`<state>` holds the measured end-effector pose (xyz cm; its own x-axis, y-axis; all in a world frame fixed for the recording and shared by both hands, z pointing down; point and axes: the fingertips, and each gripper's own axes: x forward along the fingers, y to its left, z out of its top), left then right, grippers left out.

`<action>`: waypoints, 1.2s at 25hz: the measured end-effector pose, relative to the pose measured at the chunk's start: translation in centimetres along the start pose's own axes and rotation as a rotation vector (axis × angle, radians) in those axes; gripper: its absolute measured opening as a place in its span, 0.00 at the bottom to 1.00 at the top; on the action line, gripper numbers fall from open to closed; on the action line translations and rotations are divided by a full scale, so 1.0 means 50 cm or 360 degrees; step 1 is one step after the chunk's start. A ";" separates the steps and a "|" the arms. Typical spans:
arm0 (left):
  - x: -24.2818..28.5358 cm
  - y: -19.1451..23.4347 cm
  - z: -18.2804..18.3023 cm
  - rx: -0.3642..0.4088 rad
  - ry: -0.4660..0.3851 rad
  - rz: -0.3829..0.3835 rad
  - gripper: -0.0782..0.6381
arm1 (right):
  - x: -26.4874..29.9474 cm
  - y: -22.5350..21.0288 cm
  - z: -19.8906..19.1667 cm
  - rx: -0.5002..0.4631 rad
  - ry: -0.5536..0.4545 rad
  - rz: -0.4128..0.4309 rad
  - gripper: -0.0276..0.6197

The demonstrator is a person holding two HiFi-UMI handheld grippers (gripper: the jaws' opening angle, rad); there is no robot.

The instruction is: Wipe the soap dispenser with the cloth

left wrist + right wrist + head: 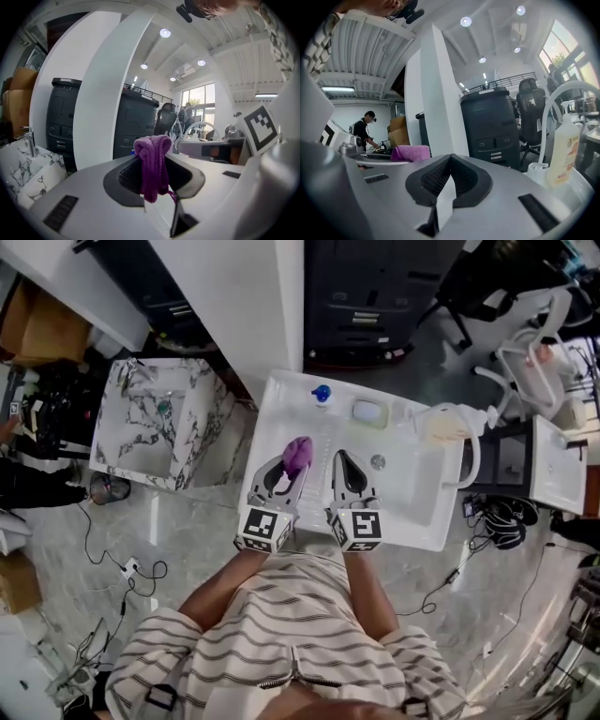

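approach step: left gripper (286, 472), jaws clenched on the purple cloth (298, 454), and right gripper (343, 465), jaws closed on nothing, hover over the white washbasin (272, 427); the soap dispenser (564, 151) stands untouched to the right, so the cloth probably must next be carried across onto it.

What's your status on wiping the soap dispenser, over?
Left tool shut on purple cloth. Right tool shut, empty. Soap dispenser off right, untouched. Nothing in the way.

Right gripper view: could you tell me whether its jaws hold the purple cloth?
No, the right gripper is shut on nothing; the purple cloth is clamped in the left gripper.
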<state>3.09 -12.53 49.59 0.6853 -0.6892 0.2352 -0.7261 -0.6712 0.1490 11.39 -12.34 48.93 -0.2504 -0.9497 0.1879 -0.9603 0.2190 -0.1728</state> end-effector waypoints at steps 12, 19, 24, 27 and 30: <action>0.083 0.060 -0.044 -0.0024 0.0082 0.0107 0.27 | 0.165 -0.065 -0.074 -0.0033 0.0137 0.0048 0.05; 0.093 0.082 -0.069 -0.0061 0.0115 0.0164 0.27 | 0.222 -0.073 -0.118 -0.0001 0.0190 0.0069 0.07; 0.094 0.094 -0.078 -0.0078 0.0111 0.0199 0.27 | 0.255 -0.078 -0.148 -0.0029 0.0232 0.0070 0.14; 0.090 0.100 -0.084 -0.0078 0.0119 0.0218 0.27 | 0.278 -0.081 -0.155 -0.0052 0.0240 0.0057 0.18; 0.088 0.106 -0.089 -0.0076 0.0124 0.0241 0.27 | 0.297 -0.093 -0.156 -0.0060 0.0225 0.0030 0.22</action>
<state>2.02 -17.92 55.69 0.5627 -0.7570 0.3322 -0.8240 -0.5461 0.1513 11.20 -25.70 60.08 -0.2810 -0.9050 0.3195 -0.9585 0.2475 -0.1418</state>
